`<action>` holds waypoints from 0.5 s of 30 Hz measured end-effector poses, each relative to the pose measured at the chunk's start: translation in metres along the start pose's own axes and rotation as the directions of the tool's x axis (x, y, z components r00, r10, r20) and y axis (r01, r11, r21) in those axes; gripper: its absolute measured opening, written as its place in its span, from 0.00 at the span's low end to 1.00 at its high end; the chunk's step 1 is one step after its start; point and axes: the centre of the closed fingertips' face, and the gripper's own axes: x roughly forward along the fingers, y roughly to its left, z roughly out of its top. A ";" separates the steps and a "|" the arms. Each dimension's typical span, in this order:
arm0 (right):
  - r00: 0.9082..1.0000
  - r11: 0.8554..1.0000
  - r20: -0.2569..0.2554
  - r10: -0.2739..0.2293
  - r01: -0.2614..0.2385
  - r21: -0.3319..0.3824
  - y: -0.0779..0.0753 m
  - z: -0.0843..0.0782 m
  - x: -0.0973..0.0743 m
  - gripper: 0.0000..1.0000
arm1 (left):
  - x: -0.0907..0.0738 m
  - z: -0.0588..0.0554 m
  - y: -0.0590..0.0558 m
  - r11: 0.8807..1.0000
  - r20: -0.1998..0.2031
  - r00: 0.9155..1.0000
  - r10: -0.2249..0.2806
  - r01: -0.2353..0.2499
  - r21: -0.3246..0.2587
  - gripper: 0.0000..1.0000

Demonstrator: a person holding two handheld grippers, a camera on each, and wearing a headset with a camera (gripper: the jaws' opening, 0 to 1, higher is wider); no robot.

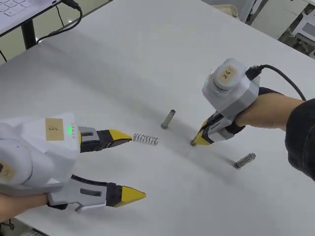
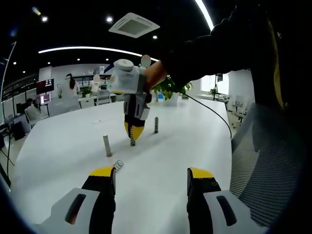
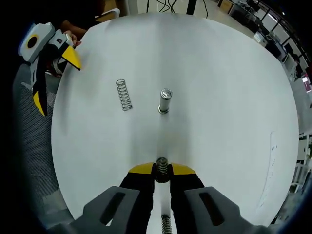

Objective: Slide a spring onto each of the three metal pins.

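Observation:
My right gripper [image 1: 199, 140] points down at the table, shut on a spring [image 3: 162, 171] that sits over a pin; the pin itself is hidden by the coils and jaws. A bare metal pin [image 1: 168, 119] stands upright just left of it. A loose spring [image 1: 145, 139] lies flat on the table near that pin. To the right, another pin wears a spring [image 1: 244, 161]. My left gripper [image 1: 129, 166] hovers open at the lower left, its upper tip close to the loose spring [image 2: 117, 165], with nothing between its fingers.
The white table [image 1: 147, 59] stretches wide around the pins. A black cable [image 1: 275, 73] runs from the right gripper. A laptop corner and its cord [image 1: 59, 24] sit at the far left edge.

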 end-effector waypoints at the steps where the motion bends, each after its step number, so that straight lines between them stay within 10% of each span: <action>1: 1.000 1.000 0.001 0.000 0.000 0.000 0.000 0.000 0.000 0.09 | 0.000 0.000 0.000 1.000 -0.001 1.000 0.000 0.000 0.000 0.55; 15: 0.999 1.000 0.035 -0.011 0.010 0.017 0.001 -0.001 -0.012 0.17 | 0.001 -0.002 0.002 1.000 -0.005 1.000 -0.004 0.004 -0.004 0.54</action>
